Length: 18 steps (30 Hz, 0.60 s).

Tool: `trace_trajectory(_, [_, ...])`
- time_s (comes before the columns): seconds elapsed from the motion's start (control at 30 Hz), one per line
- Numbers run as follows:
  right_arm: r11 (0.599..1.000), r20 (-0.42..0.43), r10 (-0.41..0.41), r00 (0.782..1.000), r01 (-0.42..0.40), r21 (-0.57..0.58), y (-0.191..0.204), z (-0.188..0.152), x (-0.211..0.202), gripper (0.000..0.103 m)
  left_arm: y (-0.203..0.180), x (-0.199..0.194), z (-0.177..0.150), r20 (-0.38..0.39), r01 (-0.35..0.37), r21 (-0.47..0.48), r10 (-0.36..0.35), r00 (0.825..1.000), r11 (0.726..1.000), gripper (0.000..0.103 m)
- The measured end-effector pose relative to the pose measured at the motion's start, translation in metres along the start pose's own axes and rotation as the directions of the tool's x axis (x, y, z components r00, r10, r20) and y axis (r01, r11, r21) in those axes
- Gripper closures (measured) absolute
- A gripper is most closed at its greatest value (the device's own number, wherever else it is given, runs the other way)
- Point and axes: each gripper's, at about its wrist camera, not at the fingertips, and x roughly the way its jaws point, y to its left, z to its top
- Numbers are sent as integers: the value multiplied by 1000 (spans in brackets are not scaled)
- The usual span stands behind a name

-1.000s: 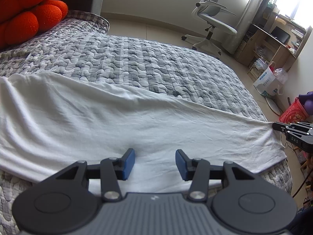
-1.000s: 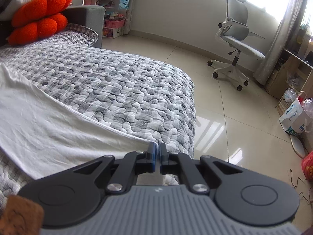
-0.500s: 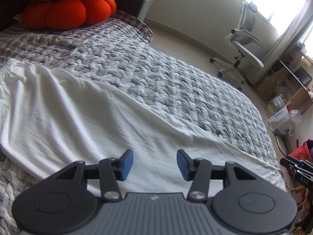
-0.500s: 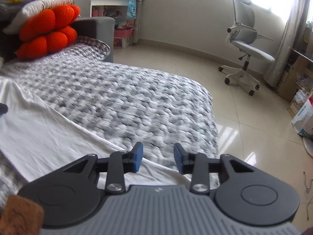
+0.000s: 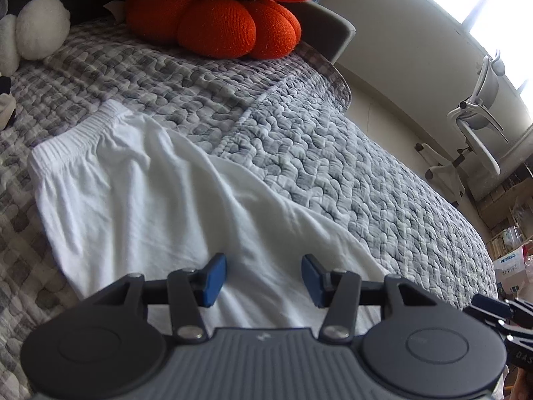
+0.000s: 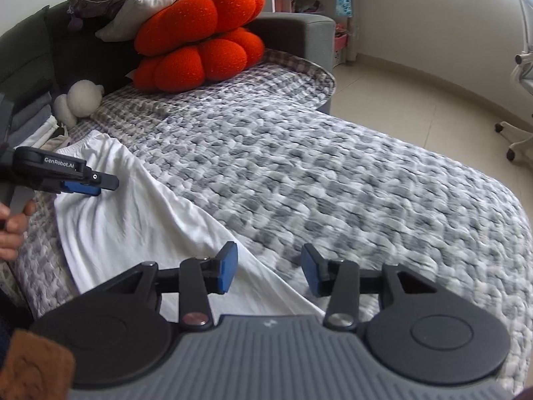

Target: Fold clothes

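White trousers lie stretched along the near side of the grey quilted bed, their elastic waistband at the far left. My left gripper hovers open over the middle of the cloth, nothing between its blue pads. In the right wrist view the same trousers run from the waistband toward me. My right gripper is open above the cloth's far edge, holding nothing. The left gripper shows there at the left, over the waistband end, held by a hand.
The grey quilt covers the bed. Orange plush cushions and a white soft toy sit at the headboard end, with folded clothes beside them. An office chair stands on the tiled floor beyond the bed.
My right gripper has let go of the trouser end and opened. Both grippers have swung left toward the waistband end; the left one stayed open.
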Motion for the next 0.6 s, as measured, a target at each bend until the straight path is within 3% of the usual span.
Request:
trace_trajectory(0.13, [997, -9, 77, 997, -77, -6, 21, 20, 28, 55, 8, -3, 6, 26, -11, -5, 11, 1000, 1000, 52])
trace_trajectory(0.3, [979, -33, 202, 979, -201, 13, 24, 16, 43, 55, 10, 1, 6, 6, -24, 4, 24, 1000, 1000, 52])
trace_trajectory(0.5, [969, -53, 243, 968, -245, -18, 28, 13, 46, 55, 0, 6, 5, 3, -51, 60, 51, 999, 997, 50])
trace_trajectory(0.57, [965, -59, 257, 965, -259, -28, 29, 12, 47, 74, -1, 7, 4, 3, -57, 62, 57, 998, 996, 49])
trace_trajectory(0.6, [963, -63, 264, 962, -266, -33, 30, 12, 47, 78, -1, 7, 4, 4, -60, 64, 60, 998, 996, 49])
